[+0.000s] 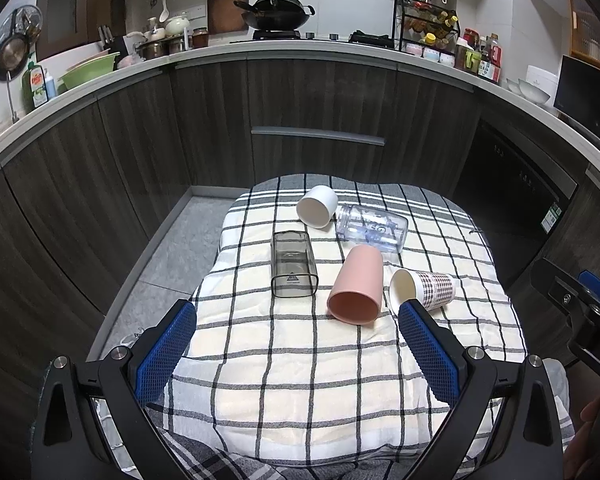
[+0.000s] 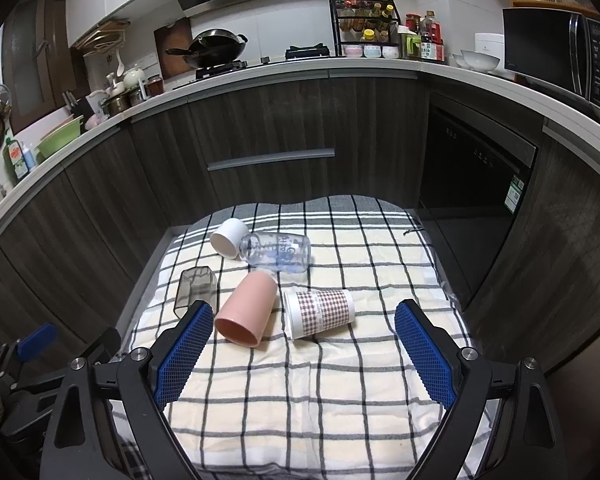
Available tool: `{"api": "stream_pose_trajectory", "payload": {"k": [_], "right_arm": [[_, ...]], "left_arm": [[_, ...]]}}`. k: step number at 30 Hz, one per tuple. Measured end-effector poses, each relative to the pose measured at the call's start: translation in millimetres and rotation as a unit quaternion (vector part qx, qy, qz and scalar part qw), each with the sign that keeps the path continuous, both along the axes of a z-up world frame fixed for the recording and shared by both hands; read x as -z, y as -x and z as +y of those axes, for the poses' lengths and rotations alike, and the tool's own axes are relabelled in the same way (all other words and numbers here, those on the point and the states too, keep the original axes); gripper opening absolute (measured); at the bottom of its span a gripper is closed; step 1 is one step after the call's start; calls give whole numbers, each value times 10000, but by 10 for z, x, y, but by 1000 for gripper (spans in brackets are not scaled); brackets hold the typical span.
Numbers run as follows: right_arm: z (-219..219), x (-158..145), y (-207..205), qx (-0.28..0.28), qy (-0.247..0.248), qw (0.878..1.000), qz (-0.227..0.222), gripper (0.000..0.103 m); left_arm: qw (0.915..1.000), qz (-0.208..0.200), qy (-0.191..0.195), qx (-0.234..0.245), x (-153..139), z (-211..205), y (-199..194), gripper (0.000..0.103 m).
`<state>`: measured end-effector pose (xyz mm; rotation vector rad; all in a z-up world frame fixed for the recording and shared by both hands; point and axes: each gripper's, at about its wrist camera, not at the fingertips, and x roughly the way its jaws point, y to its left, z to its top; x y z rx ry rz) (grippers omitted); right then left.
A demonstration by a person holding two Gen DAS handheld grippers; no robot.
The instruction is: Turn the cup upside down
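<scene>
Pink cup point(image 1: 355, 286) on its side, mid-frame on checked cloth point(image 1: 300, 380), mouth toward camera, between smoky square cup point(image 1: 293, 263) and plaid paper cup point(image 1: 422, 290). Left gripper point(image 1: 296, 330) and right gripper point(image 2: 304, 338) spread wide, holding nothing.

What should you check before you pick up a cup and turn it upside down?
1. Left gripper open and holding nothing: ok.
2. Right gripper open and holding nothing: ok.
3. Any cup already upside down: not ok; the pink cup, checked paper cup, white cup, grey square cup and clear bottle all lie on their sides.
4. Pink cup clear of its neighbours: cannot tell; its far end sits close to the bottle.
5. Flat cloth to set a cup on: ok.
</scene>
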<state>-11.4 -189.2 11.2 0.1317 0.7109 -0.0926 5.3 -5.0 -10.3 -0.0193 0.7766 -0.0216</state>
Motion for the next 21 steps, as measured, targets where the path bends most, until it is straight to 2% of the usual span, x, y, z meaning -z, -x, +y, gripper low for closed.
{"api": "stream_pose_trajectory", "payload": {"k": [12,21], "right_arm": [[-88,59,-88,83,-78,9999,36,92],[-260,195,-258,283,-106,9994,160,92]], "left_arm": [[9999,32,-31,101,44,-89,-138,103],[9985,397,-68,383,265,-302,-465,103]]}}
